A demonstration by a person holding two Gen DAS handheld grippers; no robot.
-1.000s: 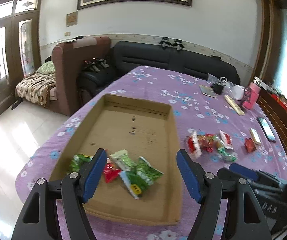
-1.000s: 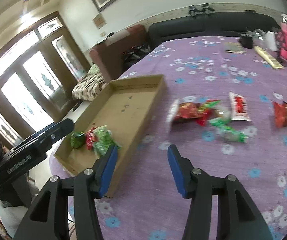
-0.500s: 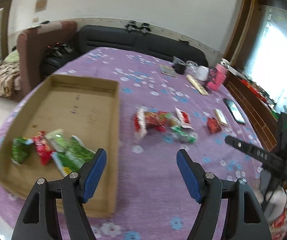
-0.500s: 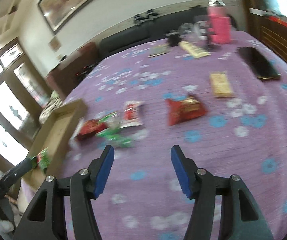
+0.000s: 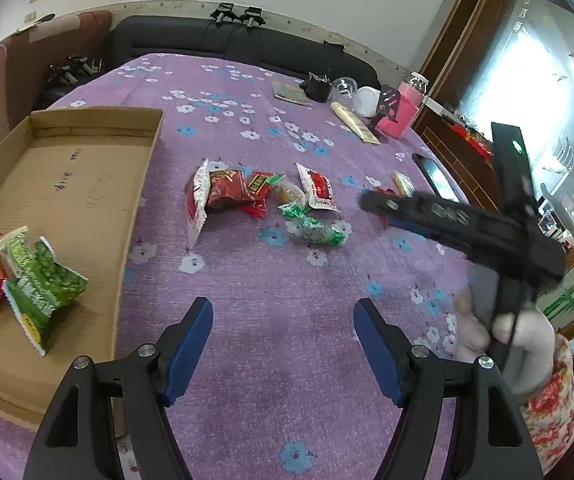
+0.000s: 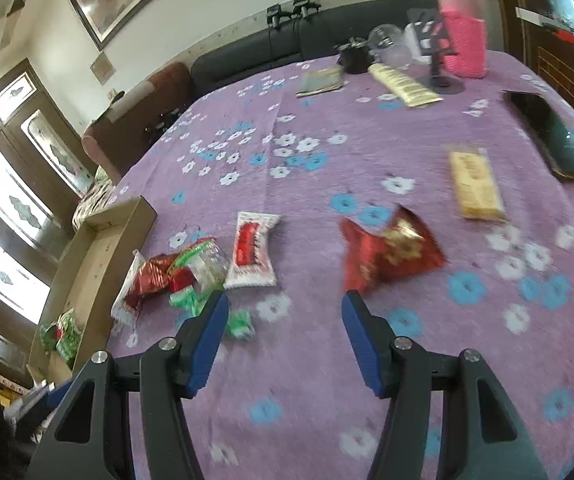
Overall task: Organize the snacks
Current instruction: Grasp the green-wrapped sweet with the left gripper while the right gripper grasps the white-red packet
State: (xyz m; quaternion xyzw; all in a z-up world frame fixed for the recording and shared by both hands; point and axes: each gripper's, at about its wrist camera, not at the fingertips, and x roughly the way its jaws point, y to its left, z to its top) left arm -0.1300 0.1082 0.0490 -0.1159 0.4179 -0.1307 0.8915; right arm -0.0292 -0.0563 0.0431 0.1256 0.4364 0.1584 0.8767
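Both swung off the box [image 5: 87, 208] toward loose snacks | left tool [image 5: 283, 344] spread, empty | right tool [image 6: 285, 320] spread, nearing red pack [image 6: 391, 252] on bench [image 6: 327, 400] | next pick, I reckon

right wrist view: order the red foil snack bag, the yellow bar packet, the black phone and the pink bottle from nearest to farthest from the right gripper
1. Red foil snack bag, just ahead of the right gripper, slightly right.
2. Yellow bar packet, further on, to the right.
3. Black phone, by the right table edge.
4. Pink bottle, at the far end of the purple flowered tablecloth.
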